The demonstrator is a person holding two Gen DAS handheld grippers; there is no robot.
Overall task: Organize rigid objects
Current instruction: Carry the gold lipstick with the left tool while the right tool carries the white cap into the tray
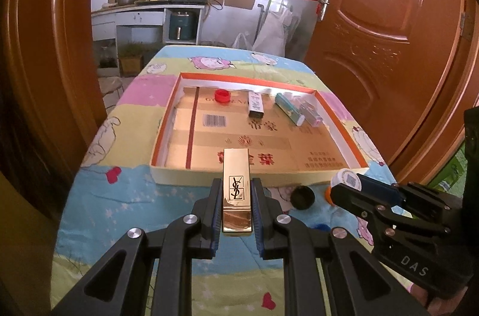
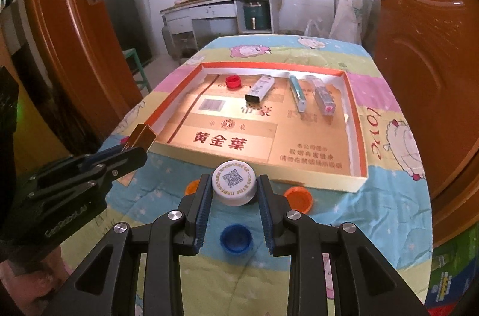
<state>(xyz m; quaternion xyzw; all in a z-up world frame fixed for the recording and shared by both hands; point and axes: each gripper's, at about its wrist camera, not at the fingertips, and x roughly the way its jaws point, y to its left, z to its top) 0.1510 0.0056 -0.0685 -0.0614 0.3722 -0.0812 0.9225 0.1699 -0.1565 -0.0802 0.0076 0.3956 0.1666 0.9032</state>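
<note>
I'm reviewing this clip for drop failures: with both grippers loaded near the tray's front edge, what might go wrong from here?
1. The left gripper grips the glossy gold lipstick case near its rear half; it may pivot or slip.
2. The right gripper pinches the round white cap by its sides; it may pop out.
3. Both loads sit low before the tray; either could clip its front wall, or the grippers could collide.

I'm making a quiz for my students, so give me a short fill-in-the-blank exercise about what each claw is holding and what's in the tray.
1. The left claw grips a ____-colored lipstick case.
2. The right claw holds a white cap printed with a ____ code.
3. In the tray, the lone bottle cap is ____.

Missing words: gold; QR; red
</note>
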